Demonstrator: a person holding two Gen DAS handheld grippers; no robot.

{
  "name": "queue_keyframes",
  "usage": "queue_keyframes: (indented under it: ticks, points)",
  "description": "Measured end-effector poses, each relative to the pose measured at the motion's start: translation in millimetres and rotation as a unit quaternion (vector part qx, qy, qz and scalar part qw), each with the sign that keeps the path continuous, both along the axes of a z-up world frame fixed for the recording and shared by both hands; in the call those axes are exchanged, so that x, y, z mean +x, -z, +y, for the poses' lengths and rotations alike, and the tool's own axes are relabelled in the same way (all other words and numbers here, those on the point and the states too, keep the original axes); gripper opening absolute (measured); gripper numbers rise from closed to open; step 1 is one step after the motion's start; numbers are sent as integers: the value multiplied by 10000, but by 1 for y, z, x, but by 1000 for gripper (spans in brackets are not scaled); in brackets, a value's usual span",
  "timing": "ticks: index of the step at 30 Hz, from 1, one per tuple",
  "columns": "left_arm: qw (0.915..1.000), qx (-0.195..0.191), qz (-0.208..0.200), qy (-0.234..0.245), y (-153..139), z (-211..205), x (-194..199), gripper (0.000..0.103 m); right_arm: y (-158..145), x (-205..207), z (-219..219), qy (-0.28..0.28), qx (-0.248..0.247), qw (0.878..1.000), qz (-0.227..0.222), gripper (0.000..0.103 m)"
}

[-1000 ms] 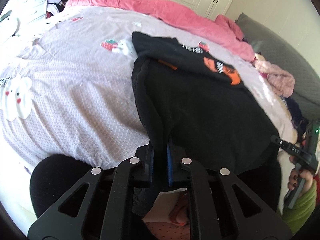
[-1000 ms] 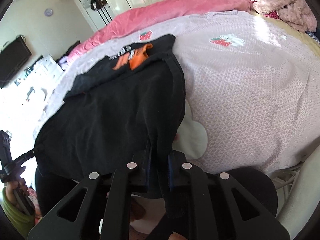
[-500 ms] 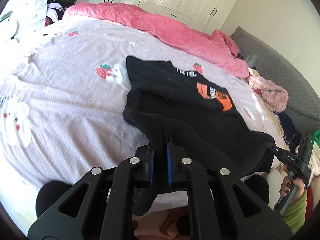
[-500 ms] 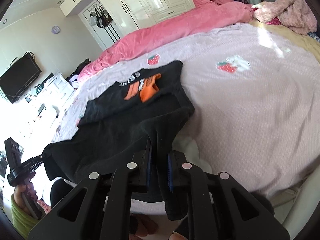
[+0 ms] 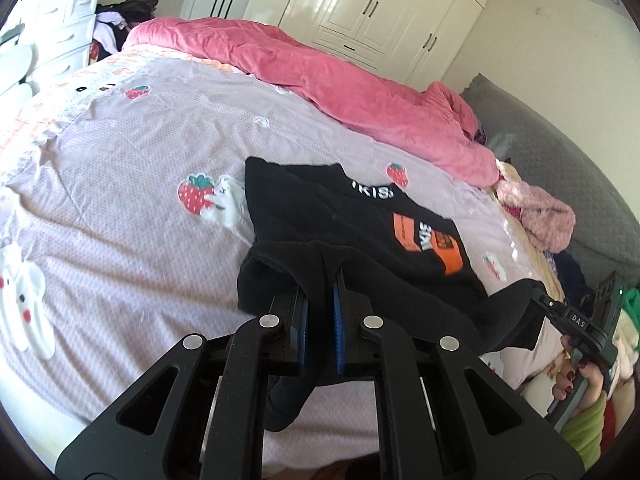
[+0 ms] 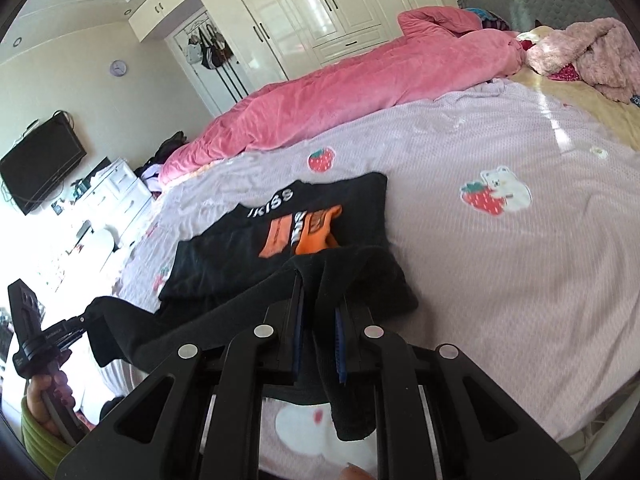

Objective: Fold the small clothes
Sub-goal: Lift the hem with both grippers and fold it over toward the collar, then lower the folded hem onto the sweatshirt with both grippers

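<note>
A small black top (image 5: 320, 208) with an orange and white print lies on the lilac bedspread (image 5: 120, 184). It also shows in the right wrist view (image 6: 248, 248). My left gripper (image 5: 320, 308) is shut on its near left hem corner. My right gripper (image 6: 318, 320) is shut on its near right hem corner; it also shows at the right edge of the left wrist view (image 5: 536, 300). The hem hangs raised between both grippers, carried over the lower part of the top. The print and the collar end stay flat on the bed.
A pink duvet (image 5: 340, 64) runs along the far side of the bed. A fluffy pink garment (image 6: 592, 52) lies near the grey headboard (image 5: 580, 184). White wardrobes (image 6: 328, 12), a drawer unit (image 5: 60, 32) and a TV (image 6: 40, 164) stand around the room.
Both grippers rose and moved forward with the hem, folding the lower part of the top over toward its print. More of the bed and room came into view.
</note>
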State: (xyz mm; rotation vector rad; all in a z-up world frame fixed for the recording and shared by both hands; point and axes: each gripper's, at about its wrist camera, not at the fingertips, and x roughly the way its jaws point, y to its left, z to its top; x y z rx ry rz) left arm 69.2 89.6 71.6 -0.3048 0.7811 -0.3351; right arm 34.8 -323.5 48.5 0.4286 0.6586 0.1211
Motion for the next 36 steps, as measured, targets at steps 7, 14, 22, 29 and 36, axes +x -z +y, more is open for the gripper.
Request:
queue_keyframes:
  ticks: [7, 14, 22, 29, 36]
  points:
    - [9997, -109, 97, -174, 4, 1, 44, 4, -4, 44, -6, 96, -30, 9999, 109, 12]
    - [9996, -32, 106, -255, 7, -5, 78, 4, -4, 85, -7, 150, -143, 9996, 182, 12]
    - [9993, 258, 74, -269, 10, -14, 110, 4, 2, 123, -12, 267, -144, 9991, 292, 12]
    - [9978, 641, 32, -164, 22, -26, 128, 4, 23, 143, -12, 372, -257, 9981, 411, 12]
    - [9972, 725, 109, -128, 36, -27, 139, 5, 37, 148, -9, 407, -385, 9971, 523, 14]
